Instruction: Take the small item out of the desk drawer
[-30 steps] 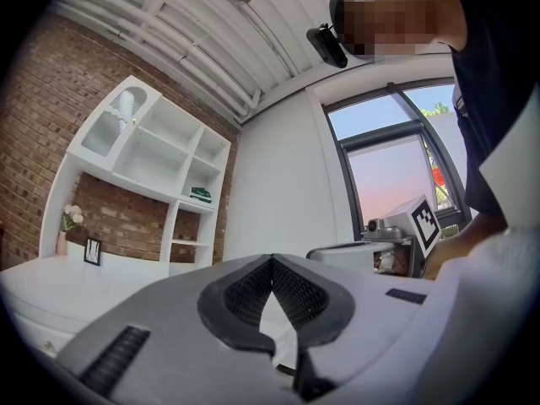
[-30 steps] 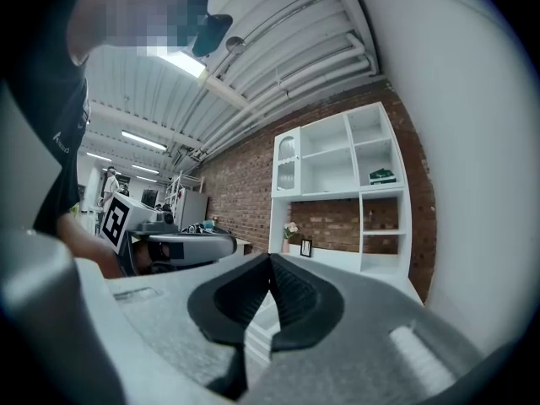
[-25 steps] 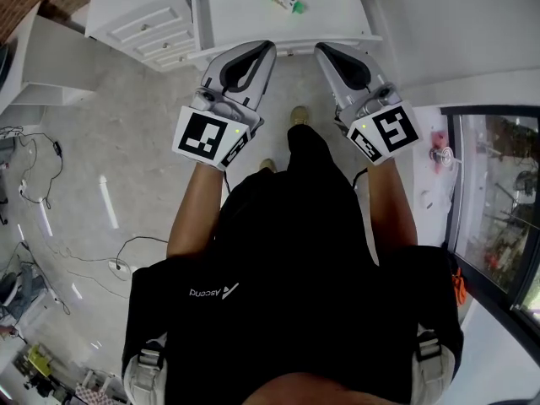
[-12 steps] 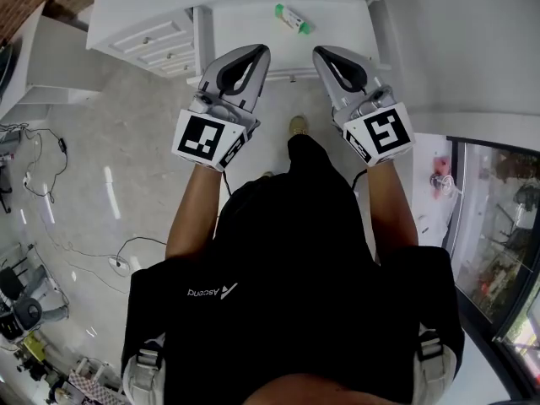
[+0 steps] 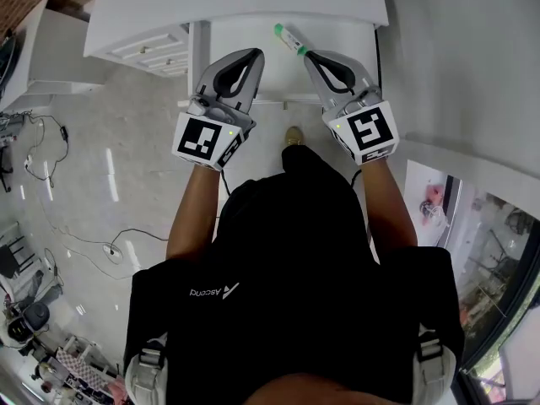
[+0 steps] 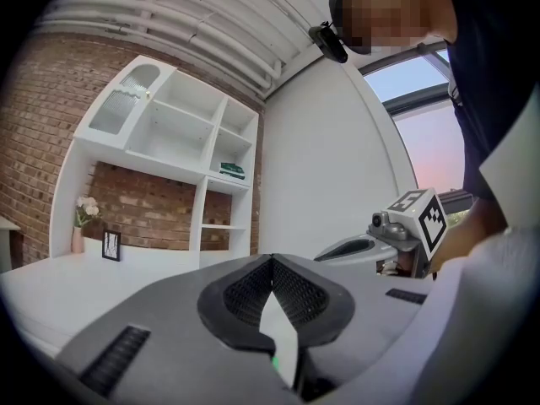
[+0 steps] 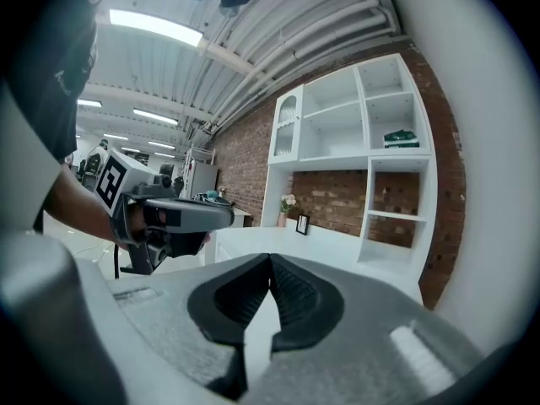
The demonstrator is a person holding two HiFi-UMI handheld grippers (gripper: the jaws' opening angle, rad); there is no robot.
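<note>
A small white tube with a green cap (image 5: pixel 288 37) lies on the white desk surface (image 5: pixel 245 32) at the top of the head view. My right gripper (image 5: pixel 309 56) is shut and empty. Its tip sits just right of and below the tube, and I cannot tell whether they touch. My left gripper (image 5: pixel 253 54) is also shut and empty, level with the right one and a hand's width to its left, over the desk's front edge. In the left gripper view the left gripper (image 6: pixel 272 264) has its pads together. The right gripper (image 7: pixel 270 264) shows the same in its own view.
A stack of white drawers (image 5: pixel 154 42) stands left of the desk opening. Cables (image 5: pixel 51 154) trail over the grey floor at the left. A white wall and a glass pane (image 5: pixel 498 251) lie to the right. White shelves (image 6: pixel 169 167) on a brick wall rise behind the desk.
The desk has come closer in the head view. The right gripper has moved left and forward until its tip is beside the tube. Both grippers stayed shut.
</note>
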